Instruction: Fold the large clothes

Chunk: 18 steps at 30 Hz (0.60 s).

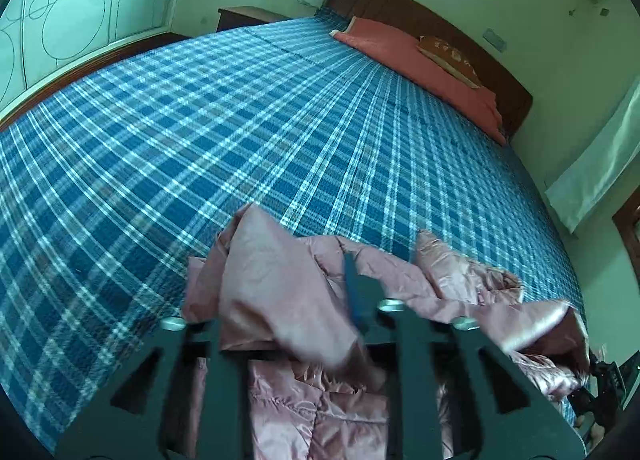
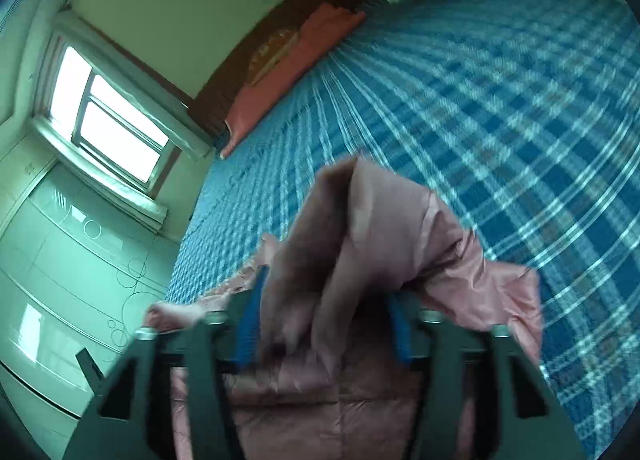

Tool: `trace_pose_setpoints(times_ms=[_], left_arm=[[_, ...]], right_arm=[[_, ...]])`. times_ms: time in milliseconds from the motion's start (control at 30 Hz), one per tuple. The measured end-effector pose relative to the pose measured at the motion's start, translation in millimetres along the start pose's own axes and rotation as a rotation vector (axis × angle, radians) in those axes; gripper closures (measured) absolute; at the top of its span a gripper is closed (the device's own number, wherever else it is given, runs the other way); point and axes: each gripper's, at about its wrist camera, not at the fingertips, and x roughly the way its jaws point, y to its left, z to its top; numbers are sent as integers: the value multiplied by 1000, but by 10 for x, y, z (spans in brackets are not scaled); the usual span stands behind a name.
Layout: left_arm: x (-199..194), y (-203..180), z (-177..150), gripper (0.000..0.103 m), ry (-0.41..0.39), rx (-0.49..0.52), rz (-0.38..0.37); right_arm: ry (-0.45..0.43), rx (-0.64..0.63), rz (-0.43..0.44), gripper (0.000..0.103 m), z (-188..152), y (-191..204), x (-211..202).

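I have both tools on the pink quilted jacket (image 1: 304, 300), which is bunched at the near edge of the bed (image 1: 240, 132), partly lifted off the blue plaid cover. In the left wrist view, my left tool (image 1: 296, 296) has a thick fold of the jacket's lining standing up between its fingers; one blue pad (image 1: 354, 292) shows against the right side of the fold, the other finger is hidden under the fabric, so I read this tool as clenched on the jacket. More of the shiny quilted shell hangs below the tool and trails off to the right, where a sleeve lies crumpled on the cover. In the right wrist view, which is smeared by motion, my right tool (image 2: 326, 312) holds another bundle of the jacket (image 2: 360, 240): both blue pads (image 2: 250, 320) press in on a peaked wad of fabric that rises above them, with quilted panels hanging below. At the far end of the bed a salmon-coloured folded blanket (image 1: 420, 64) lies along the dark wooden headboard (image 1: 400, 8), with a brown patterned pillow (image 1: 450, 58) resting on it. A wardrobe with circle patterns (image 1: 72, 16) stands beside the bed.
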Motion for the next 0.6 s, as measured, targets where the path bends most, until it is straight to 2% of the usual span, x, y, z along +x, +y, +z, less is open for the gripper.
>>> trace_pose_setpoints(times_ms=[67,167,233,367,467,600], left_arm=[[-237,33,4,32,-52,-28,-25],[-488,38,-66,31,-99,-25,-24],[-548,-3,-144,32,-102,4,-32],[-357,-210,-259,33,-64,124,-3],[-130,-330,-270,33,-61,159,19],[230,-403,-272,33,-34,201,94]], right_arm=[[2,-28,9,44,-33,61,-70],[26,-84,-17,44,-136,168,-46],[67,-147,-44,44,-241,295,57],[98,-262,-102,44,-334,560,367],[124,-321,-128,44,-354,736,657],[157,-405,-209,44,-404,844,1052]])
